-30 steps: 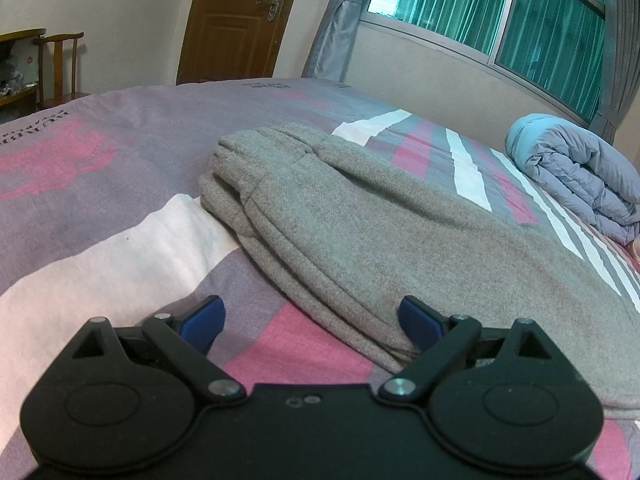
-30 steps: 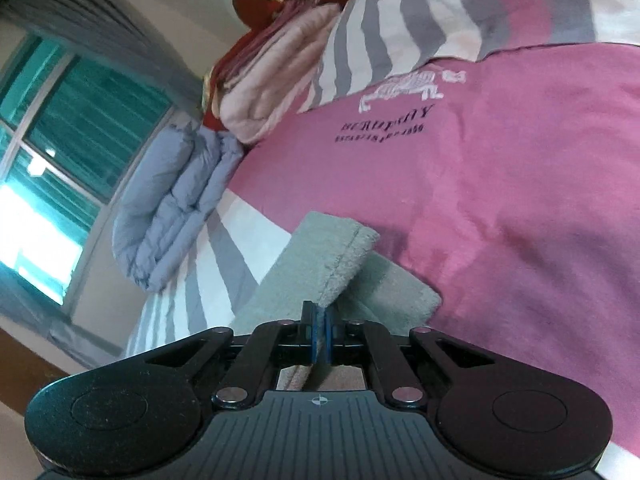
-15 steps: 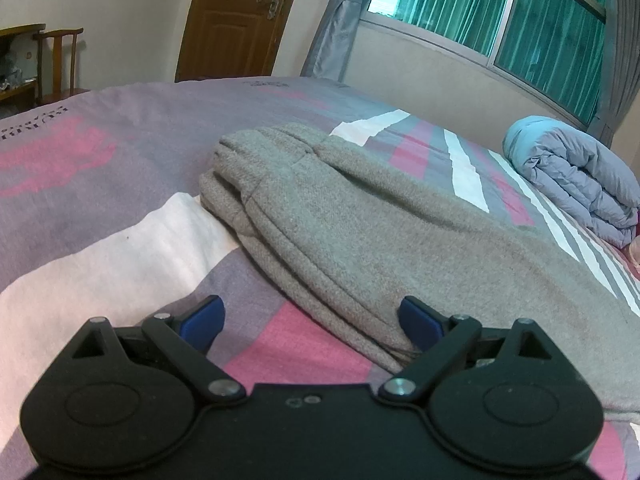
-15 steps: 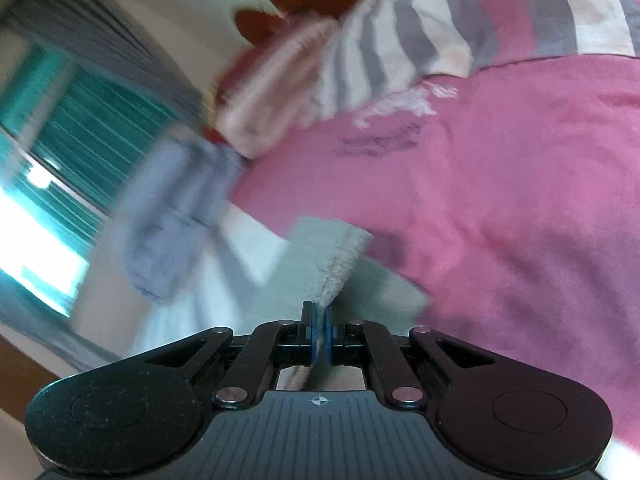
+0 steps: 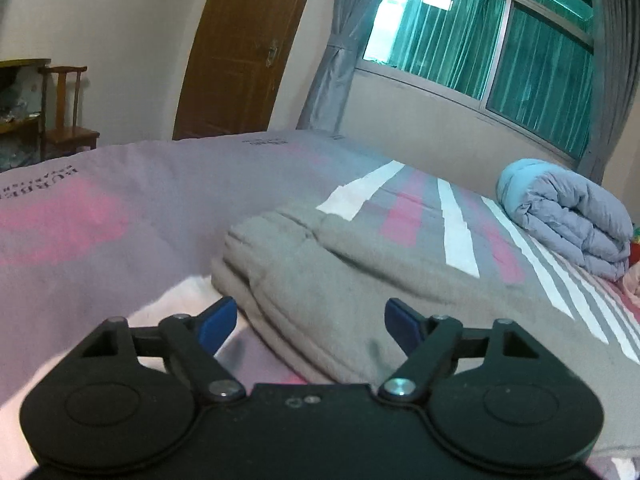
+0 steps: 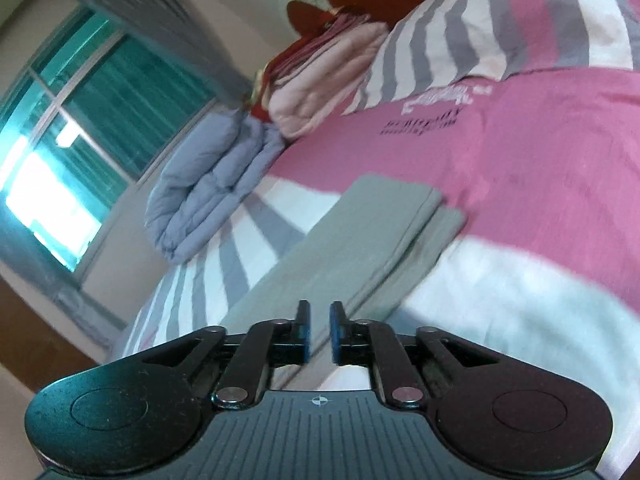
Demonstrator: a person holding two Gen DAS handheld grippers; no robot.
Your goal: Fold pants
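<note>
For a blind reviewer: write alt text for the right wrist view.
The right gripper, jaws slightly apart and holding nothing, hovers over grey pants lying flat on a pink, white and grey striped bed. A folded blue-grey quilt sits beyond.

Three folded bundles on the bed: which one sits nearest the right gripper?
The grey pants, lying flat just ahead of the right gripper. The blue-grey quilt and the pink stack lie farther back.

Bedspread lettering [image 6: 424, 122] blurred — pants [image 5: 360, 280] cut off right.
</note>
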